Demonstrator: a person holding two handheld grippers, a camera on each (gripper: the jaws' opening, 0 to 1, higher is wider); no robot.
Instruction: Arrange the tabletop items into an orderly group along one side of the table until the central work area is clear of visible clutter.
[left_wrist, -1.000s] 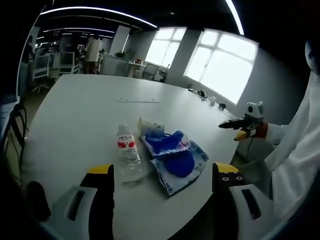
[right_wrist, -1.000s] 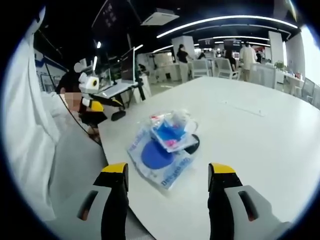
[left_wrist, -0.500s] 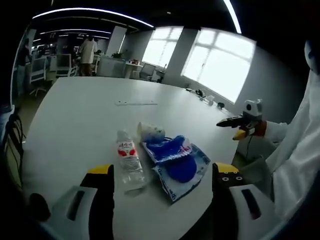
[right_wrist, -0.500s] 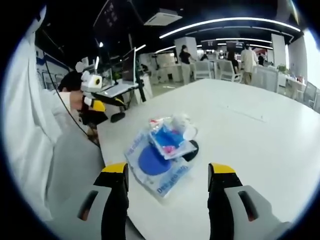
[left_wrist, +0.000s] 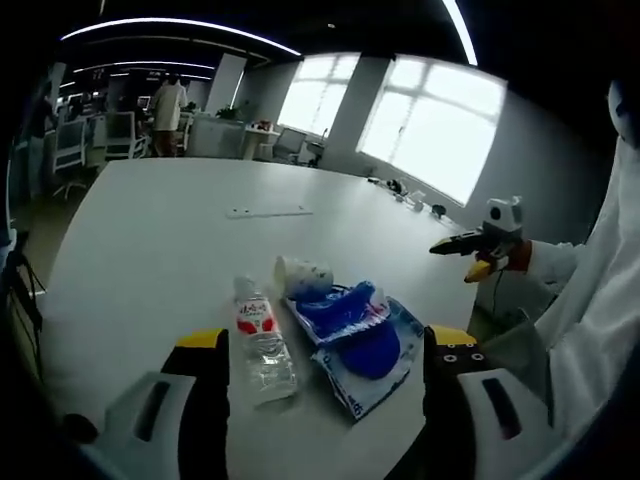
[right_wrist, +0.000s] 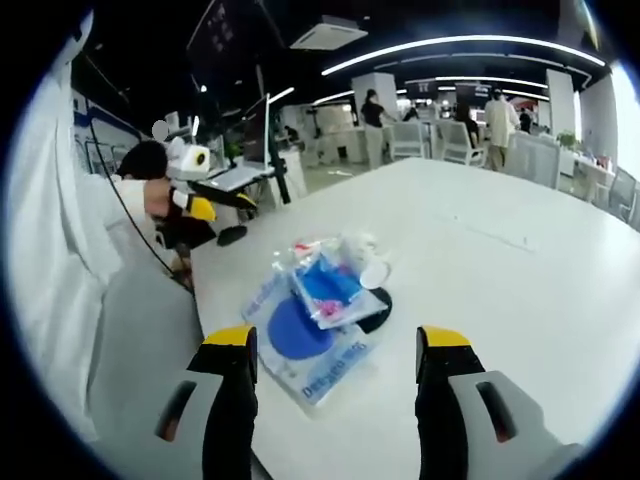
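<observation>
A clear water bottle with a red label lies on the white table near its front edge. Beside it rest a small white cup on its side and a pile of blue packets. My left gripper hovers open just short of the bottle and packets, holding nothing. The right gripper hangs off the table's right side. In the right gripper view the big blue bag, a smaller blue packet and the cup lie ahead of my open right gripper. The left gripper floats at the far left.
A thin white strip lies farther out on the table. A person's white sleeve sits by the table edge. Office chairs, desks and standing people fill the far room behind the wide bare tabletop.
Both cameras have shifted a little, so the pile sits lower in the left view and nearer in the right view. The items themselves lie where they were. Both grippers stay open.
</observation>
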